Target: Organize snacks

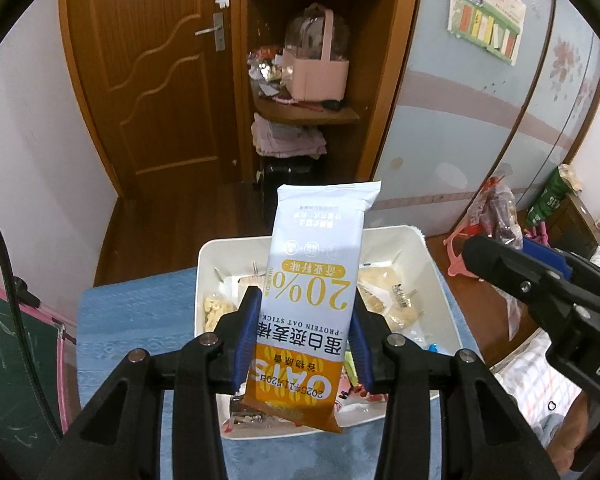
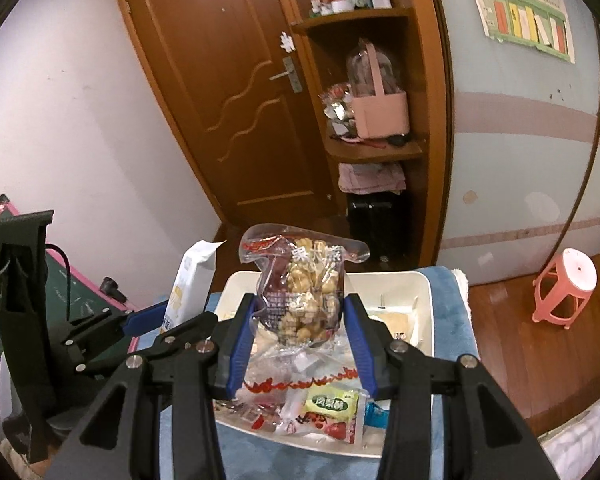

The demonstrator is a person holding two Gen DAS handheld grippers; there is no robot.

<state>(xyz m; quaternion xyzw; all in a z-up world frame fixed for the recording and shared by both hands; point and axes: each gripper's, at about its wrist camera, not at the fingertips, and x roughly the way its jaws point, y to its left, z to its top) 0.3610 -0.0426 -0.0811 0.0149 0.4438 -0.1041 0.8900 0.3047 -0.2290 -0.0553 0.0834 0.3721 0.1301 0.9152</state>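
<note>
My left gripper [image 1: 305, 330] is shut on a white and orange protein oat stick packet [image 1: 314, 284], held upright over a white tray [image 1: 212, 256] of snacks. The right gripper [image 2: 300, 340] is shut on a clear bag of nuts [image 2: 302, 294], held above the same white tray [image 2: 424, 304]. In the right wrist view the left gripper [image 2: 140, 322] and its oat stick packet [image 2: 190, 280] show at the left. In the left wrist view the right gripper [image 1: 512, 276] enters from the right, with its clear bag [image 1: 500, 216] behind it.
The tray sits on a blue cloth [image 1: 140, 320] and holds several small wrapped snacks [image 2: 328, 408]. A pink stool [image 2: 564, 284] stands on the wood floor at right. Behind are a wooden door [image 1: 152, 80] and a corner shelf with a pink basket [image 1: 320, 72].
</note>
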